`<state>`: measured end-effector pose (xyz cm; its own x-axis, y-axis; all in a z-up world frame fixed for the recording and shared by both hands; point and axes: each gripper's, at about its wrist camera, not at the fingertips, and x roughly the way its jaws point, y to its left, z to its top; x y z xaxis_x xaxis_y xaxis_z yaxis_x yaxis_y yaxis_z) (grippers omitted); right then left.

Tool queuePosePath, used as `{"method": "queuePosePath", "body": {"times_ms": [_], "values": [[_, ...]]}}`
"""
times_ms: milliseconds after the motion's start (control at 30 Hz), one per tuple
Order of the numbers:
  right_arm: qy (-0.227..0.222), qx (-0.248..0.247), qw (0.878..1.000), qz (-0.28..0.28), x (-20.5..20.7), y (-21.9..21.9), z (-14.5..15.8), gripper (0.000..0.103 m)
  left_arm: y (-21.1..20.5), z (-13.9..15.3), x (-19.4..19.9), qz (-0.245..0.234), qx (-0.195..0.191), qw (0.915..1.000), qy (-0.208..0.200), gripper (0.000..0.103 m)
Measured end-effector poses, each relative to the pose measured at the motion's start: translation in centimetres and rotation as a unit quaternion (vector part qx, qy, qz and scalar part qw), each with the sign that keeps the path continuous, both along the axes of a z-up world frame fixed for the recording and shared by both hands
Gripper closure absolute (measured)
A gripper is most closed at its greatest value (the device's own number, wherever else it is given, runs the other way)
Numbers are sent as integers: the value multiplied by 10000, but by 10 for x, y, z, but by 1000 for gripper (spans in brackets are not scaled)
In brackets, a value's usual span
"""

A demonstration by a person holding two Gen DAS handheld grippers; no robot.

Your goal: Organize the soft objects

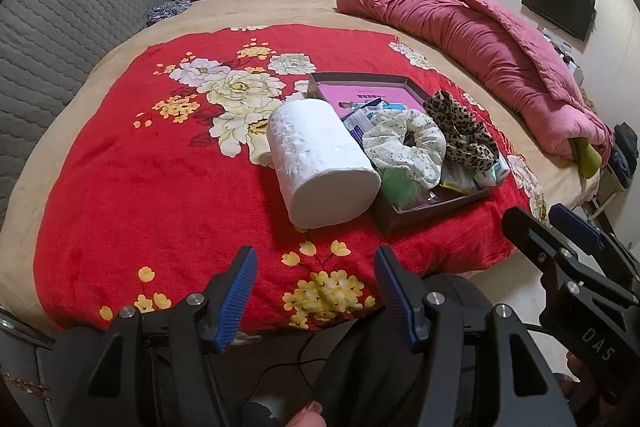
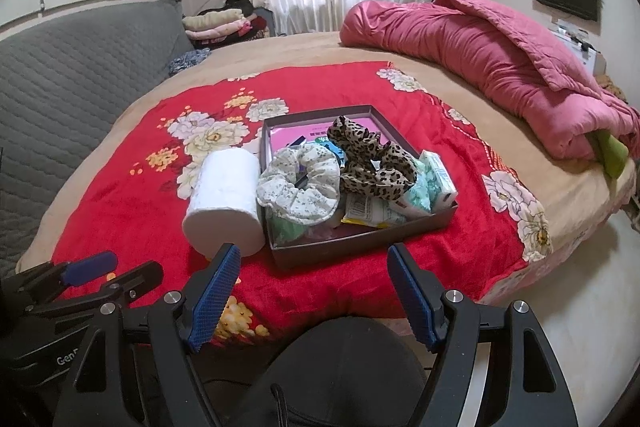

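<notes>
Both grippers, left (image 1: 314, 291) and right (image 2: 314, 293), are released and empty above the bed (image 1: 100, 75) edge. Roll (image 1: 320, 163) lies at 12 o'clock, touching the box (image 1: 436, 213) holding scrunchies (image 1: 404, 143).

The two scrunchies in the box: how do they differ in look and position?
The floral scrunchie is pale cream with small green sprigs; the leopard scrunchie is tan with dark spots. The floral scrunchie lies at the side of the box nearest the paper roll; the leopard scrunchie lies further from the roll, over the packets. The floral scrunchie shows an open ring; the leopard scrunchie looks bunched and stretched out. Both are gathered fabric, lying on top of the box's contents.
</notes>
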<state>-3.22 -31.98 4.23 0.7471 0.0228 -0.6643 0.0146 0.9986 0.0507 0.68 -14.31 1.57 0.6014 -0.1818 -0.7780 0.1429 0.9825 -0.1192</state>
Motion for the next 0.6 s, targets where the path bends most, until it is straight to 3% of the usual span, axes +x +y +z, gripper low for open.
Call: {"method": "queuePosePath", "body": {"times_ms": [600], "values": [[-5, -32, 10000, 12, -3, 1, 2, 26, -2, -1, 0, -24, 40, 10000, 2, 43]]}}
